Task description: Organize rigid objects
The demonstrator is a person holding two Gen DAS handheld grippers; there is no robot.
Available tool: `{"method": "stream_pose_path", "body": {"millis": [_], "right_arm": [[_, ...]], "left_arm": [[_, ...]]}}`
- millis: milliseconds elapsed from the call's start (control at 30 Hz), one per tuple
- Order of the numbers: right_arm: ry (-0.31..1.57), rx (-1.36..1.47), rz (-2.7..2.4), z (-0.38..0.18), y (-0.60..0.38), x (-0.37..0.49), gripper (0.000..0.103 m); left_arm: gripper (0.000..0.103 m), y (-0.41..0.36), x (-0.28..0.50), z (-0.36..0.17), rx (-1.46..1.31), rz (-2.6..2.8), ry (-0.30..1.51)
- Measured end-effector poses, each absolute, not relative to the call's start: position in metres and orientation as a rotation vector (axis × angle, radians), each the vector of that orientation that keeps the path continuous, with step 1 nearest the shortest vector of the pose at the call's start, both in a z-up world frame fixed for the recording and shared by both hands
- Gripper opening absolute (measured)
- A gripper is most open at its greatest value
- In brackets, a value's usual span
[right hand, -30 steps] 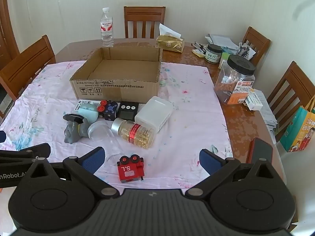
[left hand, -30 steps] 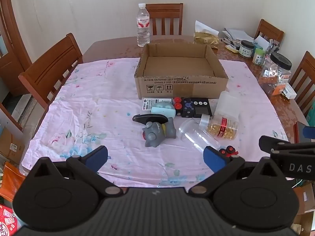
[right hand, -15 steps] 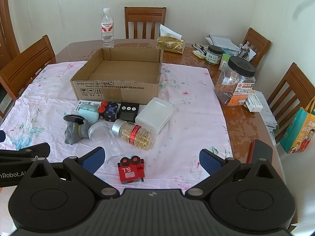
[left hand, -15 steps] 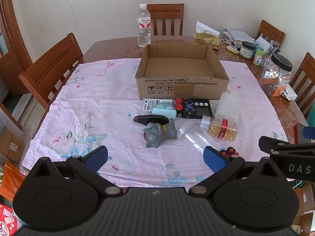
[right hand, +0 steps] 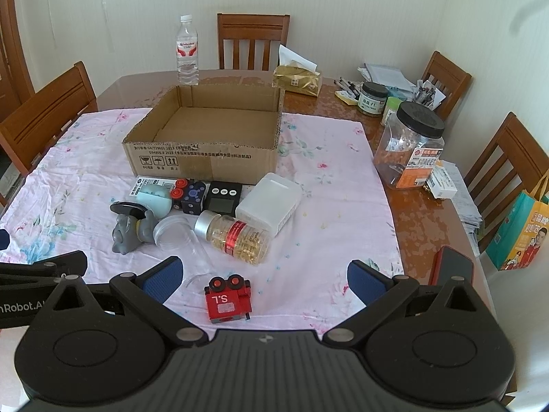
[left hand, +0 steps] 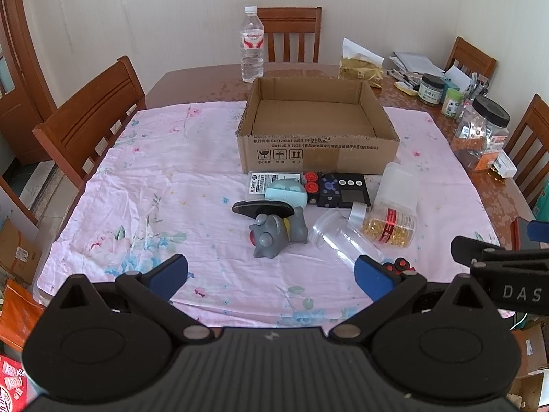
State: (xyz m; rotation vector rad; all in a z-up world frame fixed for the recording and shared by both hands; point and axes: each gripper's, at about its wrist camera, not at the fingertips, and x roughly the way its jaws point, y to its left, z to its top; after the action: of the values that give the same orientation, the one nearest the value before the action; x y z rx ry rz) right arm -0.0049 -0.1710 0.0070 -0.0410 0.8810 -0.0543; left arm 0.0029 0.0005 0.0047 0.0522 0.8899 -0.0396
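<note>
Both grippers gape wide and empty above the table's near edge: the right gripper [right hand: 263, 278] frames the red toy block [right hand: 228, 298], the left gripper [left hand: 271, 274] faces the grey figurine [left hand: 274, 233]; the cardboard box [left hand: 317, 152] sits beyond.

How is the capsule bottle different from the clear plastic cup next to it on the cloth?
The capsule bottle is full of yellow capsules, while the clear plastic cup is empty. The bottle carries a silver cap and a red label; the cup is open-mouthed and plain. Both lie on their sides on the pink cloth, and both are see-through.
</note>
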Motion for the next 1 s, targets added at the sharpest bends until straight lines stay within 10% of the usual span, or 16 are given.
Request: {"method": "stream_pose_path", "body": {"millis": [1000], "right_arm": [[0.872, -0.052, -0.048, 0.010, -0.170, 0.004, 0.103]], "left_arm": [[0.102, 0.000, 0.013, 0.003, 0.051, -0.053, 0.869]]}}
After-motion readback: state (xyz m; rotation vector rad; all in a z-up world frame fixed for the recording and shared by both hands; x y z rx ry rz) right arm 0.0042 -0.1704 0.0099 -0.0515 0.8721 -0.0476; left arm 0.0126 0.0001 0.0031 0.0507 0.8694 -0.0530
